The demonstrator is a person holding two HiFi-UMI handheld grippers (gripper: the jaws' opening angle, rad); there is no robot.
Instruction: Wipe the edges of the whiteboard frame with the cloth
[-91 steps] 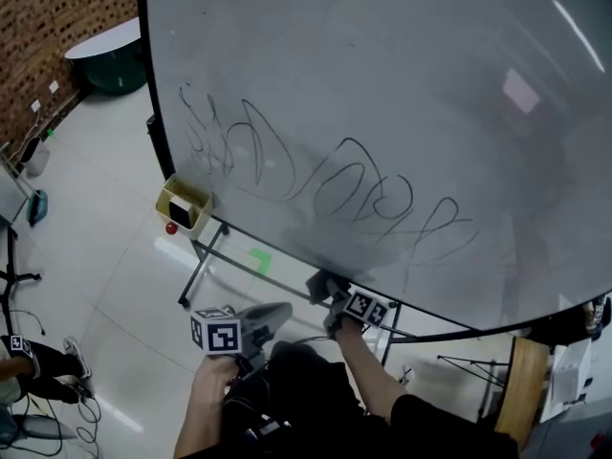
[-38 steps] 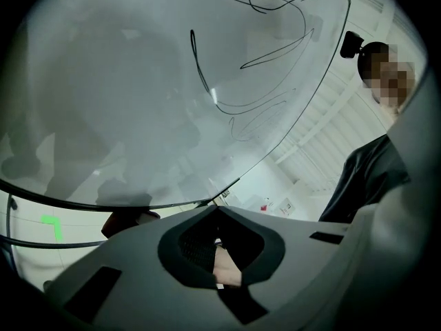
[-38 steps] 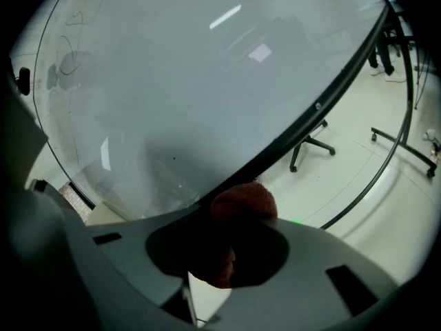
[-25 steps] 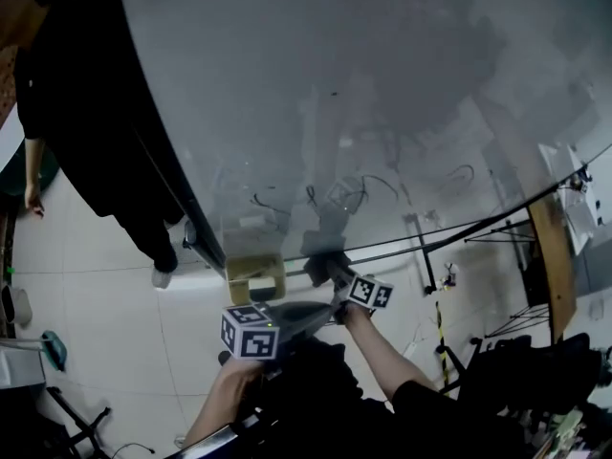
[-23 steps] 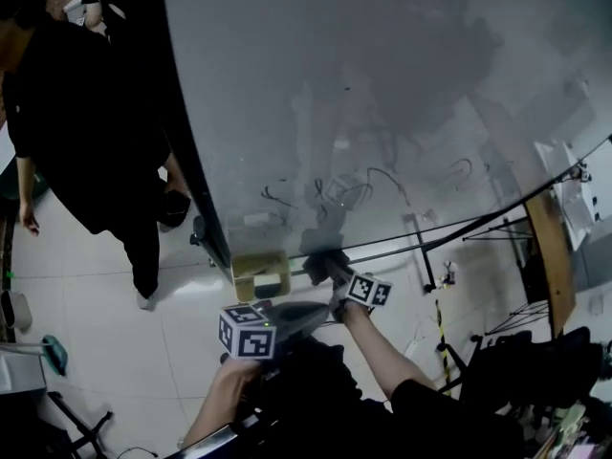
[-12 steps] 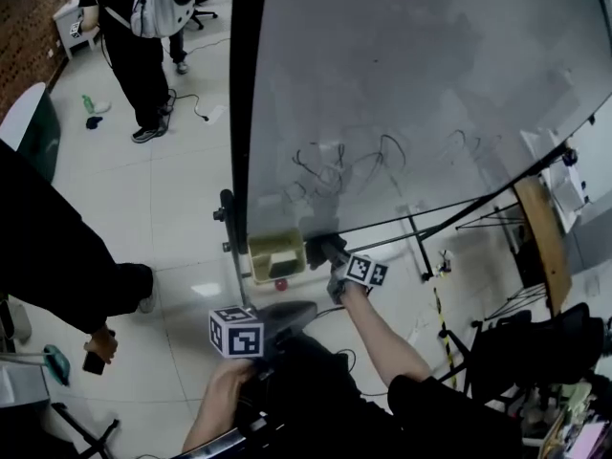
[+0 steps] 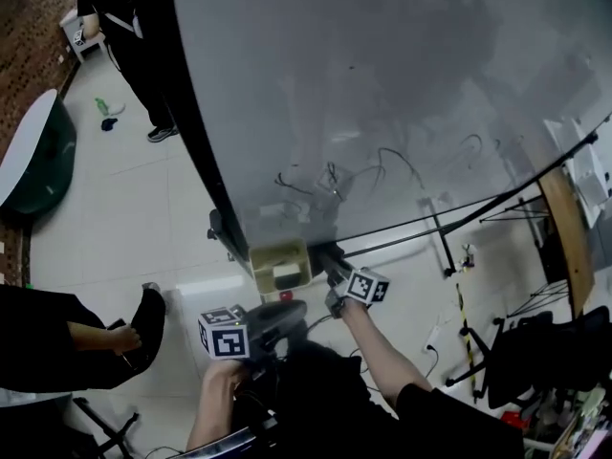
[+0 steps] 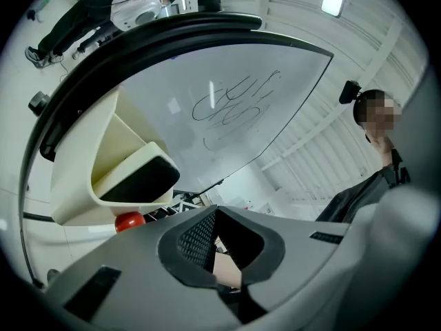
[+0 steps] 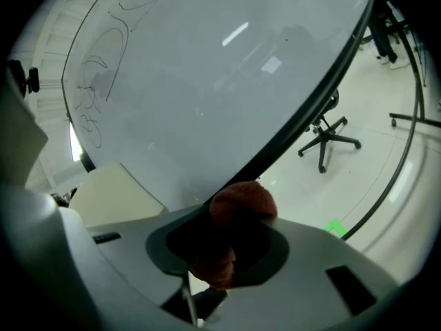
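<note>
The right gripper [image 9: 222, 234] is clamped on a bunched reddish-brown cloth [image 9: 240, 204], whose top pokes out past the jaws and sits against the black frame edge of the whiteboard [image 9: 303, 109]. In the right gripper view it looks to be touching, though the contact itself is hard to make out. From the cloth that edge runs away as one long line, up and to the right in this view, with the pale grey scribbled board surface [image 9: 207, 81] on one side and open floor on the other. In the head view the same bottom edge stretches rightward from the gripper, while the board's lower corner and a cream plastic holder [image 7: 280, 266] sit just to its left. The coming stroke therefore probably has to follow the frame's long axis to the right, since only a short stretch lies on the corner side. The left gripper [image 8: 214, 212] hangs lower and nearer the body, jaws together on nothing. It points up at the holder from below, well off the frame — so the right one is the nearer tool.
</note>
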